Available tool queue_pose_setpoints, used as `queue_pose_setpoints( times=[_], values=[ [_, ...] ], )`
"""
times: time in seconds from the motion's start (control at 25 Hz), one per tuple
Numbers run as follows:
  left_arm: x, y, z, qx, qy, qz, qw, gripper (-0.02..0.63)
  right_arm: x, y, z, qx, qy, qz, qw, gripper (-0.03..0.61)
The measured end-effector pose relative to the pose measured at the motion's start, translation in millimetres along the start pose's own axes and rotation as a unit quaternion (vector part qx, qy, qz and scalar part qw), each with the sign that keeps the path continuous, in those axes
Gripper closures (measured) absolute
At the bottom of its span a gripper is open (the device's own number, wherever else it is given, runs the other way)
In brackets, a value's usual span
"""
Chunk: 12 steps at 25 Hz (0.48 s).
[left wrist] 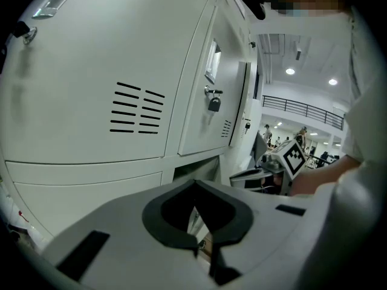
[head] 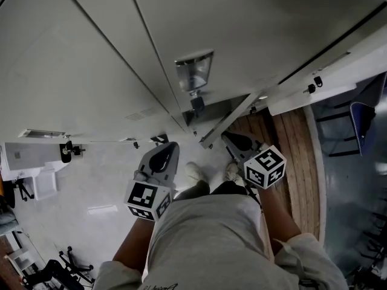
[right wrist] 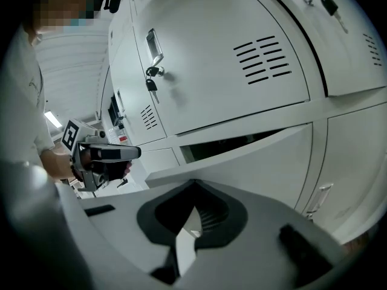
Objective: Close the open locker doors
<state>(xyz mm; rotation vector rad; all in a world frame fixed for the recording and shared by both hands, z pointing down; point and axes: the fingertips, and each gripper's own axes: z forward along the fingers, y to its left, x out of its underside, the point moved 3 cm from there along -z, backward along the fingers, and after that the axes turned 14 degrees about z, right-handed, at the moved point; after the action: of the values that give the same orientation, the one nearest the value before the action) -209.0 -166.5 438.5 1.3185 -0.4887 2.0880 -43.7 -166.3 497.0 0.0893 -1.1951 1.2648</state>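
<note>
The left claw (left wrist: 194,185) is pressed together and holds nothing. The right claw (right wrist: 193,183) is pressed together too. A low locker door (right wrist: 260,162) hangs partly open just in front of the claws.

Locker bank (head: 72,59) ahead of person, filling upper part of head view. Lower locker door (head: 227,122) swung out at centre, below upper door (head: 254,35) carrying padlock (head: 196,103). Left tool (head: 164,153) left of swung-out door, right tool (head: 234,141) just beside it on right, both before lockers. Shoes (head: 195,171) on floor between tools. Wood floor strip (head: 296,144) to right; chair (head: 366,122) beyond it, far right.
</note>
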Motion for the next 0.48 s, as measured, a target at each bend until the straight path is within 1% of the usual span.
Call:
queue_pose_setpoints(
  times=[0.48],
  values=[
    [5, 19, -10, -0.01, -0.003, -0.006, 0.9999, 0.598, -13, -1, 24, 0.002, -0.009, 0.007, 1.0, 0.551]
  ],
)
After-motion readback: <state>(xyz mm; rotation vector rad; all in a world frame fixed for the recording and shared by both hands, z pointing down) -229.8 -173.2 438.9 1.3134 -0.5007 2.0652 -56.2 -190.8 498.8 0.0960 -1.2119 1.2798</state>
